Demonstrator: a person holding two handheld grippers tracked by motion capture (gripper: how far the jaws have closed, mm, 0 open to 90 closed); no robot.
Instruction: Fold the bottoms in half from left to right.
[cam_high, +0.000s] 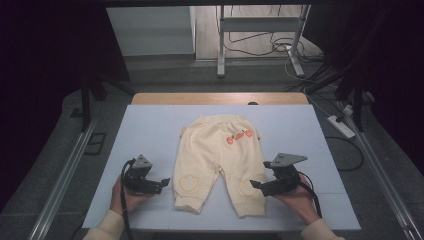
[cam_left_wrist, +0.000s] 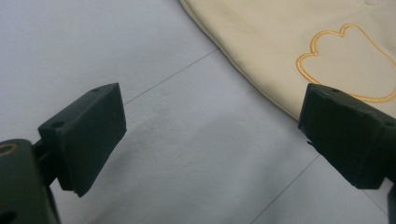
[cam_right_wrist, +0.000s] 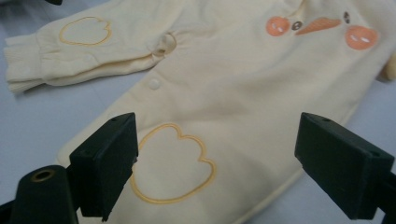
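Small cream baby trousers (cam_high: 216, 155) lie flat on the pale blue mat (cam_high: 150, 130), waistband away from me, with an orange face print (cam_right_wrist: 317, 28) on the seat and a stitched heart (cam_right_wrist: 173, 163) on each knee. My left gripper (cam_high: 164, 184) rests on the mat just left of the left trouser leg, open, its jaws wide apart over bare mat (cam_left_wrist: 201, 154) with the trouser edge (cam_left_wrist: 261, 56) beyond. My right gripper (cam_high: 256, 186) sits open at the right leg's outer edge, its jaws spread over the knee heart.
The mat covers a wooden table (cam_high: 220, 98). Beyond it stands a metal frame (cam_high: 260, 30) with cables on the floor, and a power strip (cam_high: 341, 126) lies to the right. A rail (cam_high: 65, 170) runs along the left side.
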